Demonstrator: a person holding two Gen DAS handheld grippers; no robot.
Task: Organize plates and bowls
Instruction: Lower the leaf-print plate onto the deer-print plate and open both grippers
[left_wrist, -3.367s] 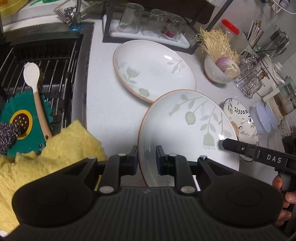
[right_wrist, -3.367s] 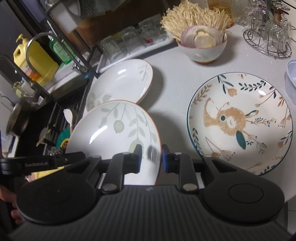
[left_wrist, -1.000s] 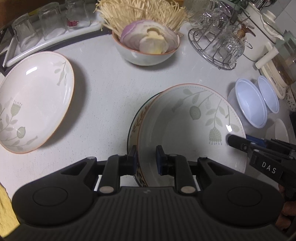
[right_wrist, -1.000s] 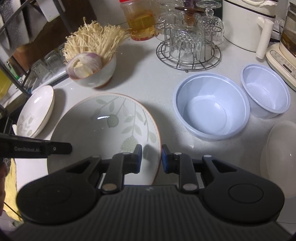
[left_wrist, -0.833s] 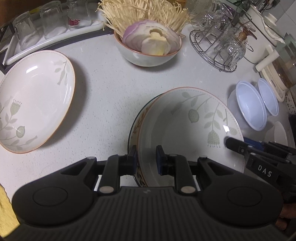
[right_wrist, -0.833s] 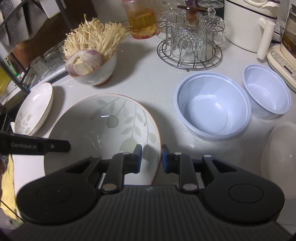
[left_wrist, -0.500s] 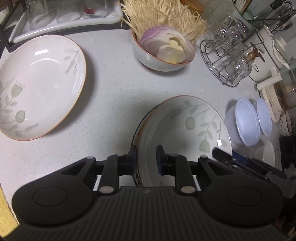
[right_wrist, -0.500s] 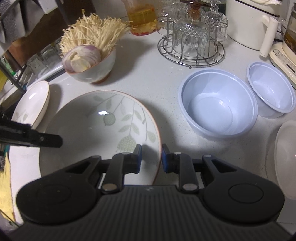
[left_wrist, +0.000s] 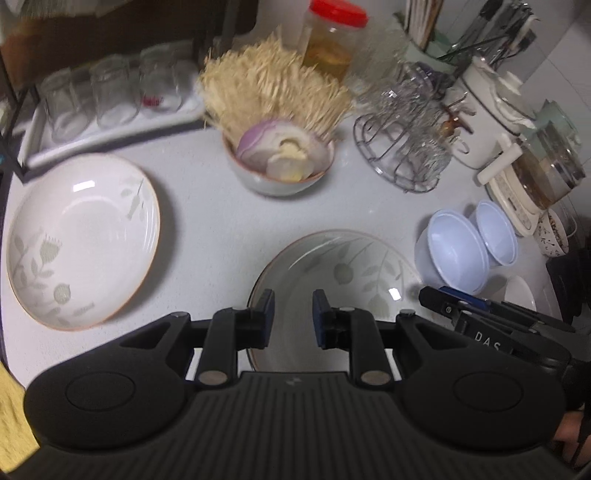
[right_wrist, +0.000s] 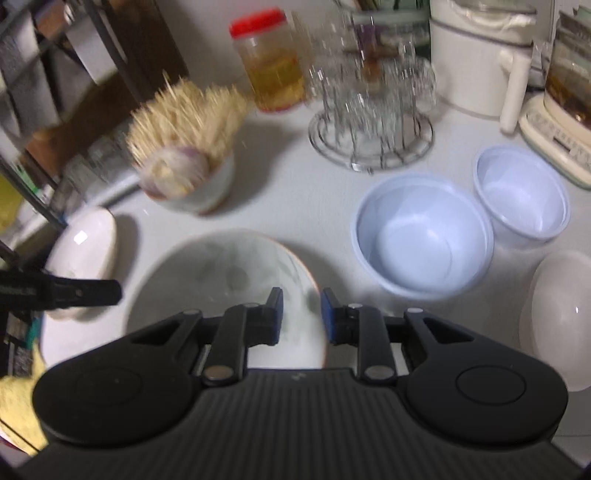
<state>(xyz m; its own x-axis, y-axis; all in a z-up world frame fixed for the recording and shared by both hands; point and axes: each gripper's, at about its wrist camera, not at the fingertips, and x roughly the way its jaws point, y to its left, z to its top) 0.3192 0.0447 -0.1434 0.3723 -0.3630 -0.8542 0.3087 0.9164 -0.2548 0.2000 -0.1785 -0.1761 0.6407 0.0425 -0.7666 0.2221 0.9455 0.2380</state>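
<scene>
**A:** Two grippers, one leaf-pattern plate (left_wrist: 343, 273). Where is it?

**B:** It is low on the white counter (left_wrist: 221, 229), just beside the larger blue bowl (left_wrist: 452, 254). The matching plate (left_wrist: 81, 240) lies well apart, toward the left.

**A:** And the jaws?

**B:** The left gripper (left_wrist: 291, 314) has a narrow gap with nothing in it. The rim curves past the outside of its left finger. The right gripper (right_wrist: 301, 314) is spread about as narrowly. The rim runs along its right-hand pad, but the blur hides any contact, so I cannot tell whether it pinches.

**A:** So what is the worry?

**B:** If that pad has caught the rim, lifting the right hand would probably tip the plate up on one side. It could then clatter down or slide into the blue bowl, which looks light enough to shove against its smaller neighbour (right_wrist: 522, 192).

**A:** Anything else?

**B:** Swinging left toward the other plate could perhaps clip the onion bowl (left_wrist: 280, 173).
</scene>
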